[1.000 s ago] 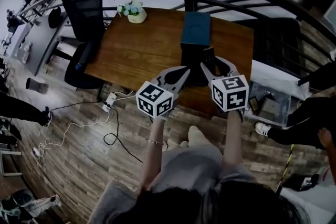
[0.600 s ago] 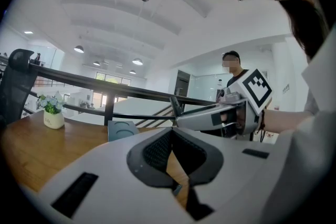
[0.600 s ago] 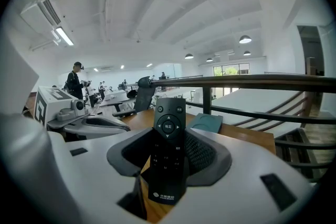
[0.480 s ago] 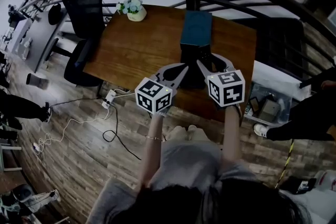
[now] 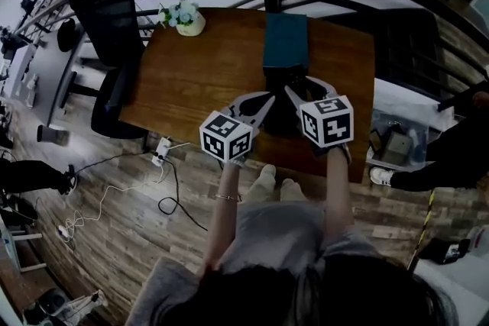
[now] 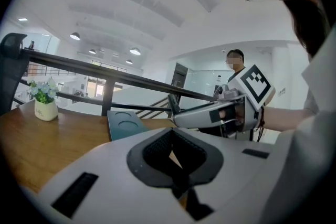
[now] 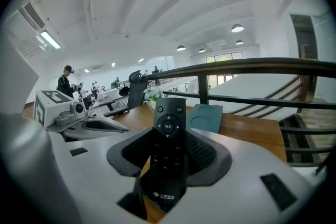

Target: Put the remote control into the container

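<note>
The right hand-held gripper [image 7: 169, 159] clamps the remote control [image 7: 167, 131], whose button end juts forward above the counter [image 5: 199, 72]. The left hand-held gripper [image 6: 170, 157] is closed and empty. Beyond lies the teal container [image 5: 285, 42]; its inside is unclear.

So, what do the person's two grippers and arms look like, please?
Both the left gripper and the right gripper have pale grey, tapering shells with dark ribbed pads inside the jaws. Each carries a white cube printed with black square markers. The forearms are bare below a grey top, and a thin bracelet circles the left wrist.
</note>
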`<action>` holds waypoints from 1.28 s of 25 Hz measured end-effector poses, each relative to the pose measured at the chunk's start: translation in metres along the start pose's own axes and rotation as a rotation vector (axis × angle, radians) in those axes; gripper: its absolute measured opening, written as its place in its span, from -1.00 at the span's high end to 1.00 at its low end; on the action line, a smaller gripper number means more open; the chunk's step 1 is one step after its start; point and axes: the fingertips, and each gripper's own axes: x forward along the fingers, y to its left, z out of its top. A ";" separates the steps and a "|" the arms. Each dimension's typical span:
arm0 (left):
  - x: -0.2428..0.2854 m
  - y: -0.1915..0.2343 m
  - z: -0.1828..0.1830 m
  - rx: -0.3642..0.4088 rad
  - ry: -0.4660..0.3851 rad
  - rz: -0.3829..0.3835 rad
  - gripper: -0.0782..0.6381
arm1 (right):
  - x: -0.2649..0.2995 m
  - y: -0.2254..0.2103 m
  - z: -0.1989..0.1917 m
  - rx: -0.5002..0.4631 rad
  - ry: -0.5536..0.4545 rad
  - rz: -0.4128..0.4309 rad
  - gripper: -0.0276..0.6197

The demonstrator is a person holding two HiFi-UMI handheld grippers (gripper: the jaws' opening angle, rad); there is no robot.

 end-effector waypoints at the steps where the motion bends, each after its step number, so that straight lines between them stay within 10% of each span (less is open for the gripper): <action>1: 0.001 0.004 -0.002 -0.004 0.012 -0.012 0.77 | 0.004 0.000 -0.001 0.009 0.005 -0.009 0.31; 18: 0.020 0.048 -0.034 -0.073 0.116 -0.167 0.77 | 0.050 -0.012 -0.016 0.076 0.067 -0.150 0.31; 32: 0.025 0.063 -0.047 -0.151 0.131 -0.126 0.77 | 0.078 -0.019 -0.039 0.084 0.186 -0.104 0.31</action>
